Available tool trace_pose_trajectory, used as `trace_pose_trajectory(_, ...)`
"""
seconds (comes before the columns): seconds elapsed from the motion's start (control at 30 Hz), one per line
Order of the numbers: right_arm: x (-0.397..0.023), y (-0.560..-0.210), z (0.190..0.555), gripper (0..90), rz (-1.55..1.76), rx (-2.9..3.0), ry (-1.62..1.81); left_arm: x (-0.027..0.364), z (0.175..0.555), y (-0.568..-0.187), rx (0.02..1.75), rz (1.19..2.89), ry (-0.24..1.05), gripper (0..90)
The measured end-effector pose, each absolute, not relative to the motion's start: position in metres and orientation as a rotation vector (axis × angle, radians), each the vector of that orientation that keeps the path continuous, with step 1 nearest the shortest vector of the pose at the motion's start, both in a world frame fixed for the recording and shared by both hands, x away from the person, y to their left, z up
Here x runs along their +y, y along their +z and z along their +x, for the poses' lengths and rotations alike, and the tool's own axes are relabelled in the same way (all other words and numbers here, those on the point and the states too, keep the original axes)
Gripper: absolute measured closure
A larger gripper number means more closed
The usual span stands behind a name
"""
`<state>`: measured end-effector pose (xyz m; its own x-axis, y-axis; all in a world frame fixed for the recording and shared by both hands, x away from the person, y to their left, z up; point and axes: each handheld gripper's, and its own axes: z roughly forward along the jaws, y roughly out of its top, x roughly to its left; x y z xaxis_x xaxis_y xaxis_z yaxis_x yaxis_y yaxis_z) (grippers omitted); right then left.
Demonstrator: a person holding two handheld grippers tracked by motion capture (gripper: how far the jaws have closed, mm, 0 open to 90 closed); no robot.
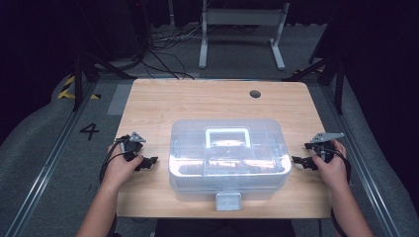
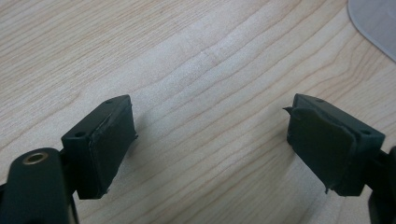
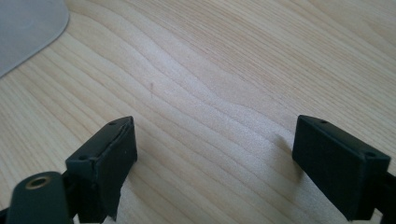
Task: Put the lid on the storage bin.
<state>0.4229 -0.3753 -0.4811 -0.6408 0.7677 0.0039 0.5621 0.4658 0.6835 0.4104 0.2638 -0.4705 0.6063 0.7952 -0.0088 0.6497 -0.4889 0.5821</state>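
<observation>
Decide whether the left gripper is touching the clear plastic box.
Apart. The high view shows bare table between the left gripper and the clear plastic box.

Table lit brightly from overhead, surroundings left dark.
White glare is thrown across the lid of the clear box [image 1: 227,153] in the high view; the wooden table [image 1: 163,103] is evenly lit. Soft shadows are cast beside the jaws in both gripper views, where near parts are slightly blurred and grain is rendered sharply.
</observation>
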Motion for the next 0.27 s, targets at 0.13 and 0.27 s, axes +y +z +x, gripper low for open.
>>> trace_pose_trajectory(0.13, -0.3744, -0.4871, 0.4199, 10.5, 1.170, 2.330, 1.015, 0.2640, 0.4099, -0.4723, 1.126, 2.273, 0.364, 14.9)
trace_pose_trajectory(0.27, -0.3745, -0.4875, 0.4194, 10.4, 1.174, 2.323, 1.013, 0.2640, 0.4085, -0.4731, 1.116, 2.264, 0.358, 16.1)
